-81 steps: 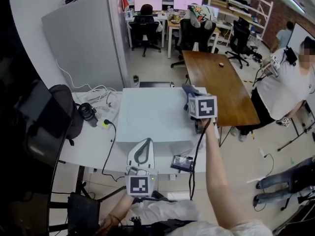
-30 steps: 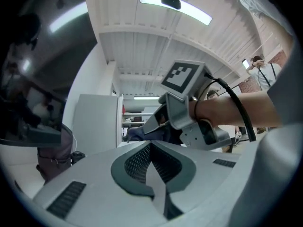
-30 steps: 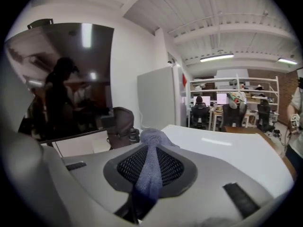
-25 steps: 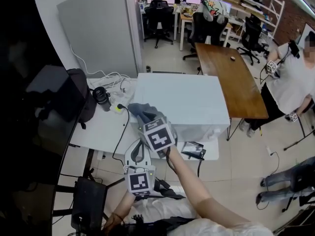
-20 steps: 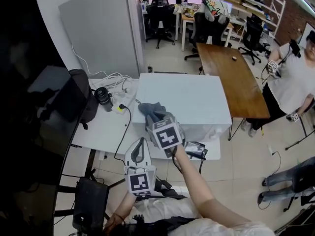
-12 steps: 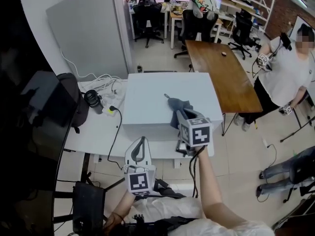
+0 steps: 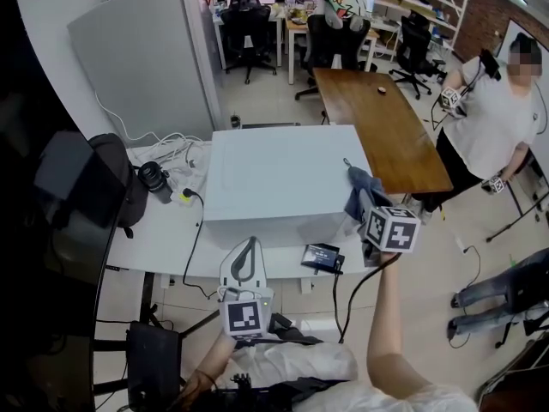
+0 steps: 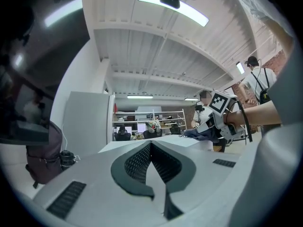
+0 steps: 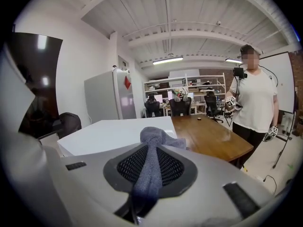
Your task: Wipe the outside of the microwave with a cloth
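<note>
Right gripper [image 7: 367,208], jaws clamped on cloth [image 7: 358,185], has swept to the microwave's [image 7: 274,170] right edge (left gripper's [image 7: 244,254] jaws together): side probably next.

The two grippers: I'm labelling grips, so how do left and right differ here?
The right gripper grips the grey cloth; the left gripper holds nothing. The right gripper is at the microwave's right edge; the left gripper sits nearer the person, in front of it. Both are shut.

Open office — wooden table [image 7: 382,127], black chairs [image 7: 249,26], grey panel [image 7: 141,63] — strip light [image 8: 173,6] overhead.
</note>
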The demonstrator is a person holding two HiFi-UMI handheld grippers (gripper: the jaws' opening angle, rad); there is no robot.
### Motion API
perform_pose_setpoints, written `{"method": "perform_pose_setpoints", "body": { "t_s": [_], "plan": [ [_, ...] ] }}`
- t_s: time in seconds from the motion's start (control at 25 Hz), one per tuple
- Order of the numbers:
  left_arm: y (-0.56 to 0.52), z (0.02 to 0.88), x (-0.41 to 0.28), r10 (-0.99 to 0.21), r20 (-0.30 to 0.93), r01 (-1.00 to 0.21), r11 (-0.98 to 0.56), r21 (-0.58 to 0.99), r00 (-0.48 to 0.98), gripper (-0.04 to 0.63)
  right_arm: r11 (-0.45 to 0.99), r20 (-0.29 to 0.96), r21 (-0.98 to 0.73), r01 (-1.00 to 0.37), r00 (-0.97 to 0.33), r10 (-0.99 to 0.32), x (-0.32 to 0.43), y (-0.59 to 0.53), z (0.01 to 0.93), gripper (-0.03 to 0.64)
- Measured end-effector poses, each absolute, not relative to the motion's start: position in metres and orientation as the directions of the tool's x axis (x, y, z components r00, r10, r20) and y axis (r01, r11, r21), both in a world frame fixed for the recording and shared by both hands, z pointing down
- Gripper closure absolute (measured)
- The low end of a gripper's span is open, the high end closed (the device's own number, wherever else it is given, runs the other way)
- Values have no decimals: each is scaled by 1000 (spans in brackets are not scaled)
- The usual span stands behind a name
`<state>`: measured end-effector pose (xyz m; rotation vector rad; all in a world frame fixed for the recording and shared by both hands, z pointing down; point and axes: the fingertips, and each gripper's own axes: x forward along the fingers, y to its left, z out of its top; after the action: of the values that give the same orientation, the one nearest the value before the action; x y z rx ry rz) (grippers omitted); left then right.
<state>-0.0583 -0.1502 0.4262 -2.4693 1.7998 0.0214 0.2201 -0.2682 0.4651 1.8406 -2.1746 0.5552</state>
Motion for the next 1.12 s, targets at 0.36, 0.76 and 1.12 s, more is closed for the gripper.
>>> {"method": "perform_pose_setpoints", "body": {
  "t_s": [0.36,0.76,1.12],
  "plan": [
    [-155,425,-62,-957,-64,-959,-278,-63,282,594,143,387,-83,-986,-164,-907,215,-292,454,529],
    [-163,422,-58,-958,-69,-959,-272,-77,277,594,257,260,-218,-941,-310,-914,154,-350,420,511],
    [-170,423,-59,-960,-65,-961,-268,-75,272,594,287,310,-211,-934,-343,-887,150,-362,427,460]
  ]
}}
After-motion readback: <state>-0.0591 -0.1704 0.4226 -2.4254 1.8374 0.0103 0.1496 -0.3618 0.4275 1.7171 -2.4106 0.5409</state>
